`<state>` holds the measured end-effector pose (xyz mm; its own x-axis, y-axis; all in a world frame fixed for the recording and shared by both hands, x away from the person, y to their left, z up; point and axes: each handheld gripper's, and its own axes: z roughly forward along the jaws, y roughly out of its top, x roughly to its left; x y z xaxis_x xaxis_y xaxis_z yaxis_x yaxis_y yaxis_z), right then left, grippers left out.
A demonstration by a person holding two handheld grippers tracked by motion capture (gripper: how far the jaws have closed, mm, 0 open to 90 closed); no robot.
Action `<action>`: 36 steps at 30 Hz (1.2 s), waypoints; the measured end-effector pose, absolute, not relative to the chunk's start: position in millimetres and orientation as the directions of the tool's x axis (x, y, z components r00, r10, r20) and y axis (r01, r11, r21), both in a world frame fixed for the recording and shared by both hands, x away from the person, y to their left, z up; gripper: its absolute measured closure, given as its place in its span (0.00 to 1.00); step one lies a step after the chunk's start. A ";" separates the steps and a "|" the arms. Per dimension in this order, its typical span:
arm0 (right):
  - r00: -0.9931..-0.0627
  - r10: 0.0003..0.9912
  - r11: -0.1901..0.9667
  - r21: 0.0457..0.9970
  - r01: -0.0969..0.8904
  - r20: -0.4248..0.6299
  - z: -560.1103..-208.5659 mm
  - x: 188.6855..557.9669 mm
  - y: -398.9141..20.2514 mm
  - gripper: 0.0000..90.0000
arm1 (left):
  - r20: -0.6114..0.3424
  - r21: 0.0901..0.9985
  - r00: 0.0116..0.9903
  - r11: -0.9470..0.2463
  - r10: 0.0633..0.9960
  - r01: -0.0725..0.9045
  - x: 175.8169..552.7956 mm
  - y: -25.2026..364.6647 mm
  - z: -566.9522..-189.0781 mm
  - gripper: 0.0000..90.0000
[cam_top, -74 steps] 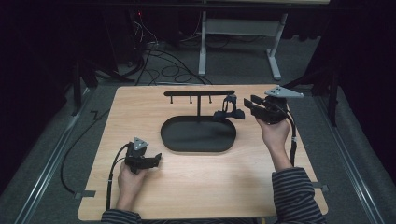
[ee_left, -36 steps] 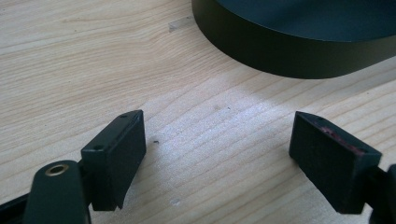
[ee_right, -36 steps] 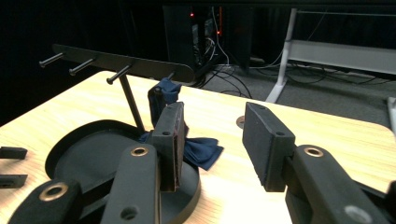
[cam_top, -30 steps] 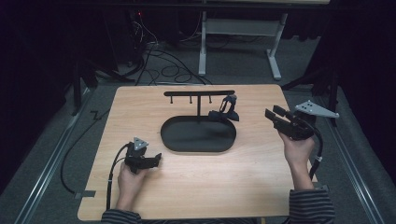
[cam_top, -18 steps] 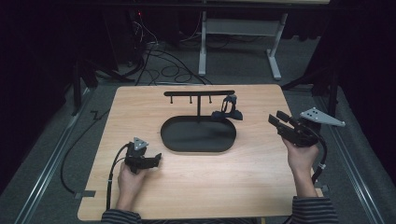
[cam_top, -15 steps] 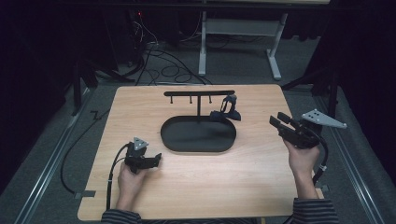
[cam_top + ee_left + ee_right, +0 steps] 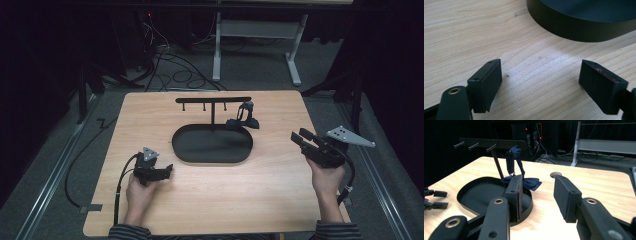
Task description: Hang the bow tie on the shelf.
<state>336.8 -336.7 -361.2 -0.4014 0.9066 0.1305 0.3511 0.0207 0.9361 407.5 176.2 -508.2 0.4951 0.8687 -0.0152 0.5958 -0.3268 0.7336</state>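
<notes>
From above, at the high view, we see a wooden table (image 7: 210, 200) with a black oval tray (image 7: 212, 145) near its middle and a black rack (image 7: 213, 100) with pegs rising from the far edge of that tray. A dark blue bow tie (image 7: 243, 120) hangs by its strap from the right end of the rack's bar, its bow resting at the tray's far right rim. Our left gripper (image 7: 167, 171) lies low at the near left of the table, held in the left hand (image 7: 139, 192), pointing toward the tray and just beside its near left edge. Our right gripper (image 7: 299, 137) is held above the table's right edge by the right hand (image 7: 327, 175), its jaws aimed left, well apart from the bow tie; nothing sits between them.

Along the left gripper view, we look over the two black jaws, which stand wide and released, with only bare table wood (image 7: 474, 37) between them. The tray's dark wall (image 7: 579, 31) curves across the top, near the jaws but not touching.

Along the right gripper view, our jaws are parted and grasp nothing. Beyond them lies the tray (image 7: 476, 195), and the bow tie (image 7: 530, 182) rests on its far rim, its strap looped up over the rack (image 7: 491, 143). At the far left edge the left gripper's fingertips (image 7: 440, 193) show above the table.
</notes>
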 end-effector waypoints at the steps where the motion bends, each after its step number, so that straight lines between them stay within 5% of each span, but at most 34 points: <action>1: -0.401 0.906 0.018 0.936 0.352 0.133 -361.8 335.5 -336.5 0.67 | -0.015 0.734 0.495 -0.327 0.869 0.596 407.5 176.2 -508.2 0.21; 36: -0.445 0.874 0.004 0.915 0.404 0.193 -399.1 325.9 -318.0 0.68 | -0.015 0.733 0.495 -0.327 0.869 0.596 407.5 176.1 -508.2 0.21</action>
<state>325.9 -318.0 -399.1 -0.4451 0.8744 0.1933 0.4043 0.0037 0.9146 407.5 176.1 -508.2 0.4951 0.8687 -0.0152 0.5960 -0.3268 0.7335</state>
